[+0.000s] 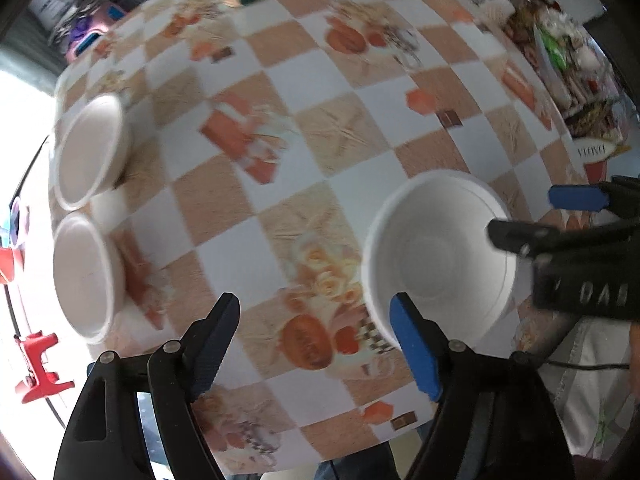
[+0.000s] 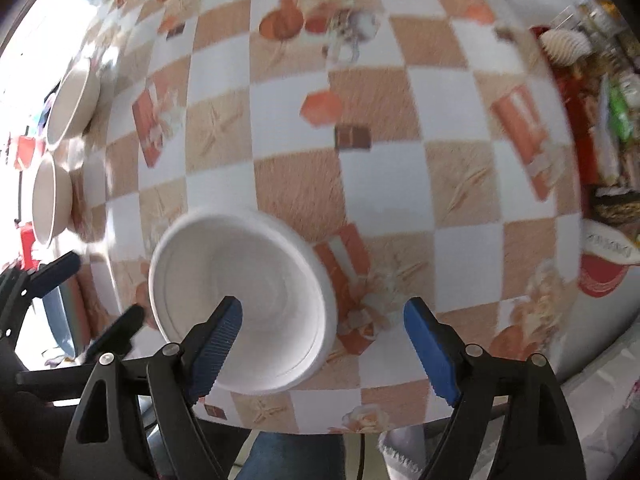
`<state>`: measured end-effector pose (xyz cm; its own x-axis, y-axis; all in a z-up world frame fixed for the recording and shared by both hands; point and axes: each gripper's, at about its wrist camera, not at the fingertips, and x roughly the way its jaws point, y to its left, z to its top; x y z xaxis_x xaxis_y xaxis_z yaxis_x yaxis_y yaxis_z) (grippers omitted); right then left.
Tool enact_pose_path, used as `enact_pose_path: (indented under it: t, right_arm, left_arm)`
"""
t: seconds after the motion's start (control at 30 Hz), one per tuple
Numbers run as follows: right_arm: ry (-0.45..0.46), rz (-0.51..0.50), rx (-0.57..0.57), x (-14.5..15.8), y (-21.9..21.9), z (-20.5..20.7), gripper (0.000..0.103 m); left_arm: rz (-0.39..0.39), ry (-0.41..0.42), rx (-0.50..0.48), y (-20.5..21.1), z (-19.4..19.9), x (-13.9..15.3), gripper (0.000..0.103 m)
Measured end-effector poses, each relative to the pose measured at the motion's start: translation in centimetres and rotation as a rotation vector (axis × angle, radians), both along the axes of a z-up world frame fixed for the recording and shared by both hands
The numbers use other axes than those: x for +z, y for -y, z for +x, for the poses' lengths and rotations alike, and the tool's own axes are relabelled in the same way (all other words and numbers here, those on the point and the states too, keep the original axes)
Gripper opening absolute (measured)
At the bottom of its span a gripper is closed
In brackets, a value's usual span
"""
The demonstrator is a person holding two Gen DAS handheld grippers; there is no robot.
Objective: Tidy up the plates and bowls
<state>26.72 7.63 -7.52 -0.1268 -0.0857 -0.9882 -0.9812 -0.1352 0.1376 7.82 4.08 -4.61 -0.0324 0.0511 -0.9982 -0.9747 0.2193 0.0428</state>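
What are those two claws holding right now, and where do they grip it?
Nothing. The left gripper and right gripper are both open; the white bowl sits free on the table.

Open middle, crowded edges

Bare tabletop (image 1: 304, 92) lies ahead of my jaws; two bowls (image 1: 86, 152) block left, packets (image 1: 560, 52) right, one bowl (image 2: 240, 316) near.

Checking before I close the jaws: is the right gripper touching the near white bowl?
Cannot tell. In the right wrist view the right gripper is open, one fingertip overlapping the bowl, no gap or contact plain.
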Motion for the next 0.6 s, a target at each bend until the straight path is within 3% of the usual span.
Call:
enact_pose_path:
  t: [0.17,0.27,0.4,0.6]
  right_arm:
    - [0.008,0.096,0.018,3.5,-0.9,-0.9,0.084]
    - [-0.007,0.148,0.032,6.4,-1.8,-2.0,0.084]
    - [-0.020,0.184,0.050,7.3,-2.5,-5.3,0.084]
    - [-0.035,0.188,0.087,8.1,-2.2,-8.9,0.084]
  left_arm:
    - [0.057,0.017,0.109,-1.2,-0.1,2.6,0.081]
    - [0.085,0.028,0.179,-1.2,-2.0,4.3,0.081]
    - [0.117,0.030,0.238,-1.4,-4.0,5.8,0.081]
    - [0.104,0.049,0.310,-0.8,-6.9,6.9,0.081]
